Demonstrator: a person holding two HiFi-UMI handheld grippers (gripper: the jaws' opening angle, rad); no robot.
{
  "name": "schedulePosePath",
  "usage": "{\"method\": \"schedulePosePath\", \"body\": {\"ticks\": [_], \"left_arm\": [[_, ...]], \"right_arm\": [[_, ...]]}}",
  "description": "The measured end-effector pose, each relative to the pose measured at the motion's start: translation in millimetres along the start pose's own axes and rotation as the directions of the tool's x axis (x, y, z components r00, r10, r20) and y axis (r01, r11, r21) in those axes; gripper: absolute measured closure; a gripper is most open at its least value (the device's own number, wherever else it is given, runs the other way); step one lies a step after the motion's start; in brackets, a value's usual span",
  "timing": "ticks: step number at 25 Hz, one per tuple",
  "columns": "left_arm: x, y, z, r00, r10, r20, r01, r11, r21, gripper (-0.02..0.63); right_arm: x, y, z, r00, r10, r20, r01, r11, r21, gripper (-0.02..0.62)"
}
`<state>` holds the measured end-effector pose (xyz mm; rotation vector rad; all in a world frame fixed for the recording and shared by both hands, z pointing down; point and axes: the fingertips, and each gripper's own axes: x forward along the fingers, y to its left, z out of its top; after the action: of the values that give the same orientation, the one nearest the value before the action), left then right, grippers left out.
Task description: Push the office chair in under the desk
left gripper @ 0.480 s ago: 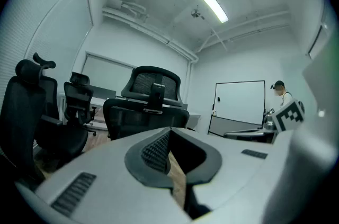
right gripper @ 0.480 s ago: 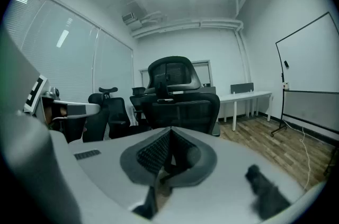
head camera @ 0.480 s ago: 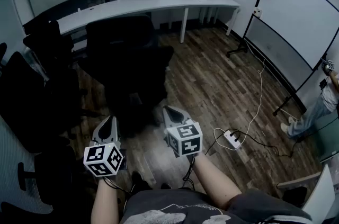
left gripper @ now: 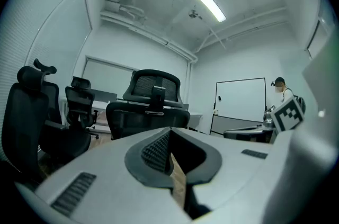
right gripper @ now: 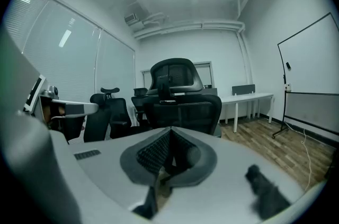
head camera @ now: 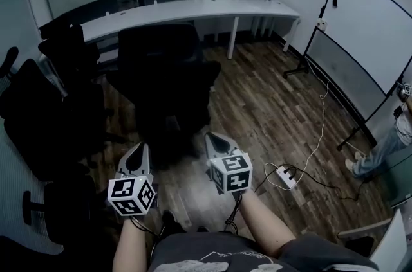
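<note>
A black mesh-back office chair (head camera: 164,81) stands on the wood floor with its back toward me, out in front of the long white desk (head camera: 193,9). My left gripper (head camera: 138,154) and right gripper (head camera: 216,139) are held side by side just short of the chair, apart from it. Both are shut with nothing between the jaws. The left gripper view has the chair's backrest (left gripper: 151,106) straight ahead beyond the closed left gripper (left gripper: 170,151). In the right gripper view the chair (right gripper: 180,98) fills the middle past the closed right gripper (right gripper: 167,146), and the desk (right gripper: 249,97) runs behind it.
Several other black chairs (head camera: 45,110) crowd the left side. A rolling whiteboard (head camera: 367,39) stands at the right. A white power strip (head camera: 283,175) and its cable lie on the floor near my right arm. A person (head camera: 386,148) stands at the far right edge.
The whole head view has shifted slightly right and down. Both grippers keep their place relative to the chair and stay shut.
</note>
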<state>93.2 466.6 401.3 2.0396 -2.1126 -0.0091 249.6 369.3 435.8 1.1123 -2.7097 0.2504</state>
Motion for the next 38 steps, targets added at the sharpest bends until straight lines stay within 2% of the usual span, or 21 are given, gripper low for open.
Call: {"method": "schedulePosePath", "body": {"ticks": [10, 14, 19, 22, 23, 25, 27, 30, 32, 35, 38], "left_arm": [[16.9, 23.2, -4.6, 1.000, -0.014, -0.012, 0.014, 1.000, -0.015, 0.591], [41.7, 49.7, 2.8, 1.000, -0.013, -0.009, 0.014, 0.998, 0.053, 0.591], [84.9, 87.4, 15.9, 0.998, -0.050, -0.044, 0.056, 0.990, 0.130, 0.591], [109.9, 115.3, 24.6, 0.998, -0.047, -0.040, 0.054, 0.980, 0.190, 0.591], [118.4, 125.5, 28.1, 0.999, -0.040, -0.035, 0.047, 0.977, 0.208, 0.590], [135.0, 145.5, 35.3, 0.999, -0.025, -0.030, 0.032, 0.970, 0.241, 0.589], [150.9, 164.5, 40.8, 0.999, -0.023, -0.040, 0.032, 0.963, 0.266, 0.582], [172.6, 188.2, 41.1, 0.995, -0.044, -0.090, 0.068, 0.958, 0.279, 0.434], [184.1, 201.3, 43.8, 0.995, -0.033, -0.093, 0.062, 0.944, 0.323, 0.390], [199.1, 217.7, 51.2, 0.998, -0.001, -0.058, 0.026, 0.900, 0.435, 0.323], [216.1, 228.2, 54.1, 0.999, 0.011, -0.047, 0.017, 0.836, 0.548, 0.269]], "right_arm": [[22.0, -10.8, -10.6, 1.000, -0.022, 0.013, 0.021, 0.997, 0.079, 0.574], [51.2, -20.1, -2.7, 0.998, -0.056, 0.030, 0.053, 0.994, 0.094, 0.572], [95.2, -23.4, 26.1, 0.993, -0.117, 0.017, 0.117, 0.993, -0.001, 0.571], [120.2, -25.7, 38.7, 0.986, -0.167, 0.013, 0.167, 0.983, -0.071, 0.568], [128.4, -28.2, 42.7, 0.982, -0.186, 0.014, 0.186, 0.978, -0.093, 0.551], [144.8, -34.3, 43.4, 0.978, -0.209, -0.012, 0.205, 0.969, -0.134, 0.451], [159.1, -41.8, 39.8, 0.971, -0.233, -0.051, 0.221, 0.960, -0.173, 0.430], [171.7, -54.2, 43.4, 0.955, -0.292, -0.055, 0.270, 0.931, -0.247, 0.387], [177.0, -60.6, 47.3, 0.950, -0.310, -0.040, 0.291, 0.922, -0.256, 0.367], [183.6, -70.4, 52.7, 0.942, -0.333, -0.032, 0.319, 0.922, -0.221, 0.318], [189.7, -85.8, 58.3, 0.914, -0.404, -0.035, 0.375, 0.874, -0.309, 0.275]]}}
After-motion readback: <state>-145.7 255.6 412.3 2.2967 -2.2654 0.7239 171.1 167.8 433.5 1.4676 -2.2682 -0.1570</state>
